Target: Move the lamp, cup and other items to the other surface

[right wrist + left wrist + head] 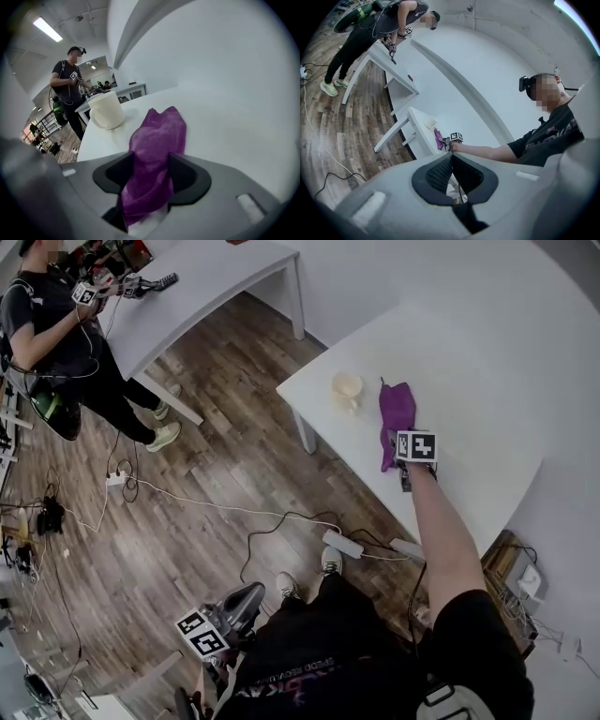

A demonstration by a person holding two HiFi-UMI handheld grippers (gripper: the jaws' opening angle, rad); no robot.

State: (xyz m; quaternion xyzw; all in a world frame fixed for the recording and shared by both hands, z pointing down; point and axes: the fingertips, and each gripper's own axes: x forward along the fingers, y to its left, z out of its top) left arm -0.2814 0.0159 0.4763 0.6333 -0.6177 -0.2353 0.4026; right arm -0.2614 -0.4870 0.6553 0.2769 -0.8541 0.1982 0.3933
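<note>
At the near edge of the white table (pixel 225 122), the purple cloth (pixel 157 140) lies crumpled, its near end running between the jaws of the right gripper (pixel 151 176), which stand wide apart and do not pinch it. The cup (pixel 107 110) stands upright just beside the cloth, toward the table's left edge. The left gripper (pixel 451 161) hangs low, off the table, jaws together on nothing. The cloth looks to be the item in hand; I cannot tell whether it is being taken or left. Taking it calls for closing on the bunched end and lifting clear of the cup
</note>
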